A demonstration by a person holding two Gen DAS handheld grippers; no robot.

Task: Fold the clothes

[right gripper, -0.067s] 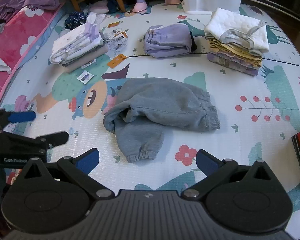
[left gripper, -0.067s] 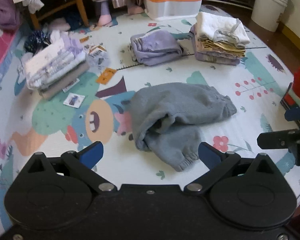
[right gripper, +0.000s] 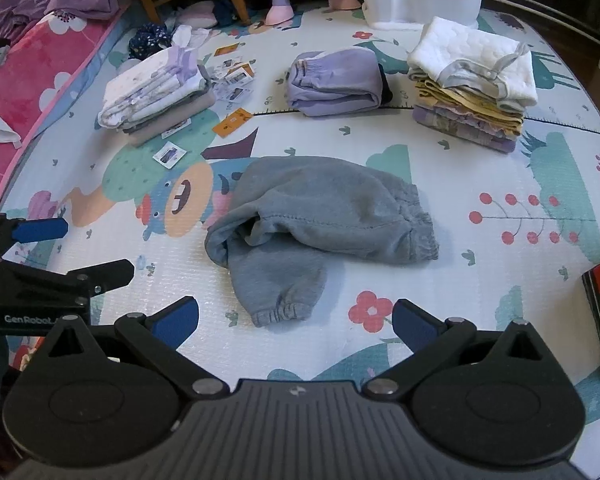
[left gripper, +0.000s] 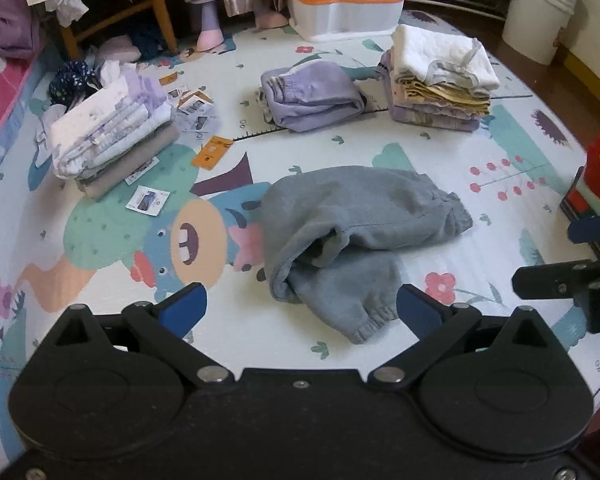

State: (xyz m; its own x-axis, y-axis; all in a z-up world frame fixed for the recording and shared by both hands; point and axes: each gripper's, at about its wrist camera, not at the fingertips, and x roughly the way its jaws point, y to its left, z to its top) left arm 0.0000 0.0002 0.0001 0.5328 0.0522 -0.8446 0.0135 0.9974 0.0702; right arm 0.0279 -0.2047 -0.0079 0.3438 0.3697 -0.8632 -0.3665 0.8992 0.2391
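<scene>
A pair of grey sweatpants lies crumpled on the patterned play mat, one leg folded over the other, a cuffed leg end pointing toward me. It also shows in the right wrist view. My left gripper is open and empty, held above the mat just short of the near cuff. My right gripper is open and empty, also just short of the cuff. The right gripper's fingers show at the right edge of the left wrist view; the left gripper's fingers show at the left of the right wrist view.
Folded stacks stand behind: a white and lilac pile at left, lilac pants in the middle, a tall pile at right. Paper tags lie scattered. A toy potty, a chair and a bucket stand at the back.
</scene>
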